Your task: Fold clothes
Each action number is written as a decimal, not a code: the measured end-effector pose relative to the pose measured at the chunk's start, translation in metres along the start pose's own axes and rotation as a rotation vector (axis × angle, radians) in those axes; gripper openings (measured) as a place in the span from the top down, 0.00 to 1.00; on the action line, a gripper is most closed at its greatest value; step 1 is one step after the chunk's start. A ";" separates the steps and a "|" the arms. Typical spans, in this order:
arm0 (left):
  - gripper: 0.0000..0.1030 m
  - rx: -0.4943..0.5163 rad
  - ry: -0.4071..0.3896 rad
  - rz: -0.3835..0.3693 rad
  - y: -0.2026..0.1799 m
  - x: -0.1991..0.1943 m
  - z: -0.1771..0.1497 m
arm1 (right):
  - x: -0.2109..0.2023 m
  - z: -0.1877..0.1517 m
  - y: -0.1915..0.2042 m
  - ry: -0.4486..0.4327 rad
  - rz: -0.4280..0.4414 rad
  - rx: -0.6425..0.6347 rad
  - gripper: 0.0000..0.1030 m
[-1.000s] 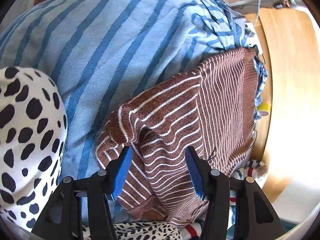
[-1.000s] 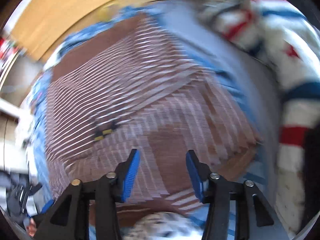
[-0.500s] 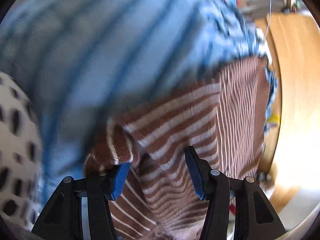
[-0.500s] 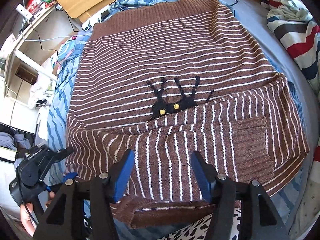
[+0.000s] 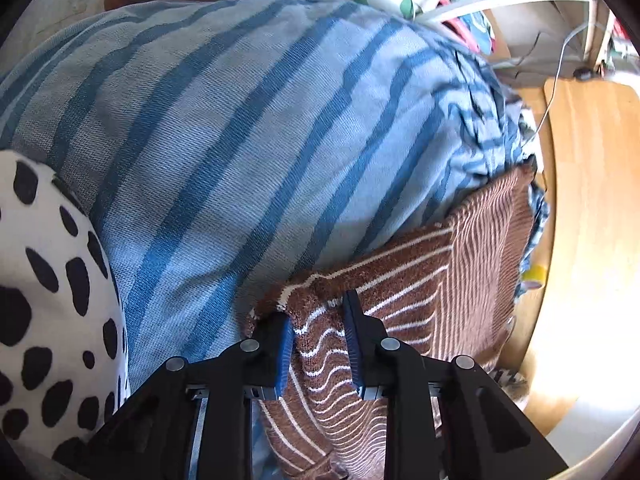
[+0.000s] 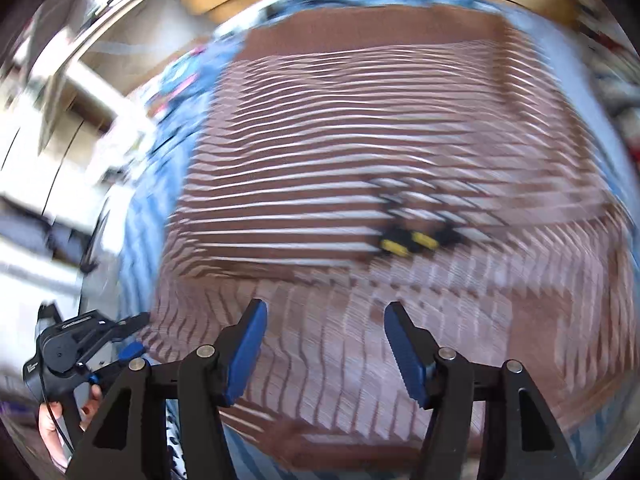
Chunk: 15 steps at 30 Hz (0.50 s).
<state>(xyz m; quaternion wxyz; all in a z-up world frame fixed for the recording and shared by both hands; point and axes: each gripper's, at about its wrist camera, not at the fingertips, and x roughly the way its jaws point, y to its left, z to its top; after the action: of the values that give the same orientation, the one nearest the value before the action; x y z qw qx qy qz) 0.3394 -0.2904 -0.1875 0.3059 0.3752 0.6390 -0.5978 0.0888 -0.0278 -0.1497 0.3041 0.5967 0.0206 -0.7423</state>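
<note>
Bedding: blue striped duvet [image 5: 224,128], pale with darker bands, covers most of the surface and mounds up in the left wrist view; a wooden board [image 5: 592,208] edges it on the far side.

Item 1, brown striped sweater [image 6: 360,152]: knit, brown with thin white stripes, a small black motif with yellow spots near its middle. Lies spread on the duvet, sleeves folded across its near part; the right wrist view is motion-blurred, so finer folds cannot be read. Judged soft, limp and fairly light, with thick ribbing at hem and cuffs; it should drape and sag from any one point, and a loose knit may stretch if dragged. Best holds: corners or doubled edges, both sides lifted together.

Item 2, spotted cushion [image 5: 44,288]: white with black spots, beside the sweater's near-left corner.

Item 3, left gripper [image 5: 316,344]: jaws closing, a bunched fold of the sweater's corner between them; pads meet the knit at both sides.

Item 4, right gripper [image 6: 324,344]: jaws opening, nothing between them, hovering over the sweater's near part.

Item 5, yellow tape roll [image 5: 534,274]: at the board's edge.
</note>
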 end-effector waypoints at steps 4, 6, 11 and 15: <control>0.75 0.030 0.022 0.054 -0.010 0.009 0.008 | 0.046 0.042 0.050 0.062 0.064 -0.207 0.37; 0.77 0.038 0.045 0.085 -0.012 0.016 0.014 | 0.075 0.056 0.071 0.127 0.076 -0.292 0.37; 0.79 0.039 0.107 0.099 -0.011 0.030 0.032 | 0.121 0.066 0.094 0.238 0.107 -0.385 0.35; 0.79 0.063 0.144 0.096 -0.015 0.035 0.040 | 0.111 0.053 0.110 0.196 0.163 -0.489 0.43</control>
<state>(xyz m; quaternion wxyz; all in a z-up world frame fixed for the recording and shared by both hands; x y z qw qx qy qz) 0.3060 -0.3263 -0.2132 0.2754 0.4566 0.6217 -0.5737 0.0834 -0.1851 -0.1977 0.4944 0.5742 0.1806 -0.6271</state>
